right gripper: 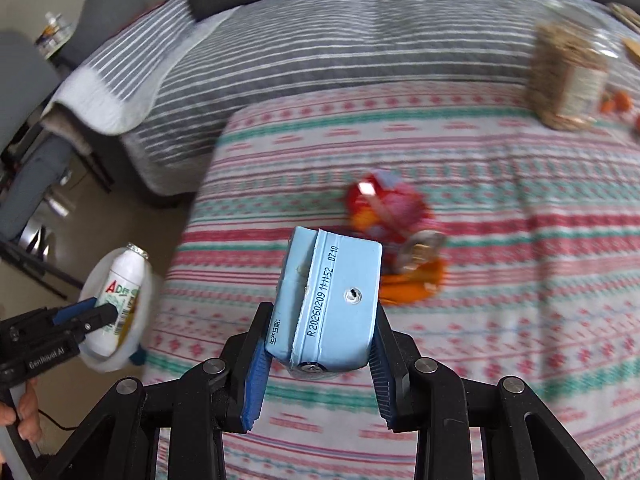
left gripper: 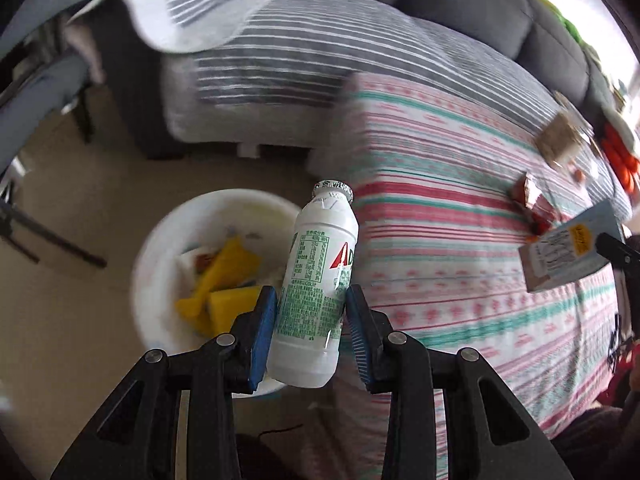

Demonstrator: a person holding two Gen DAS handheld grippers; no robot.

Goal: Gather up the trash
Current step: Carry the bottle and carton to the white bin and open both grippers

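My left gripper [left gripper: 312,320] is shut on a white plastic drink bottle [left gripper: 320,280] with green print, held upright beside the rim of a white trash bin [left gripper: 160,248] on the floor that holds yellow wrappers. The bottle also shows in the right wrist view [right gripper: 122,280], with the left gripper [right gripper: 100,312] in front of the bin [right gripper: 100,360]. My right gripper [right gripper: 320,344] is shut on a light blue drink carton [right gripper: 332,300], held above the striped cloth; the carton shows at the right edge of the left wrist view [left gripper: 568,252].
A red and orange wrapper heap [right gripper: 396,236] lies on the pink and green striped cloth [right gripper: 500,320], also seen in the left wrist view [left gripper: 532,200]. A clear packet of brown snacks [right gripper: 568,80] lies farther back. A grey striped blanket [right gripper: 320,40] covers the sofa behind.
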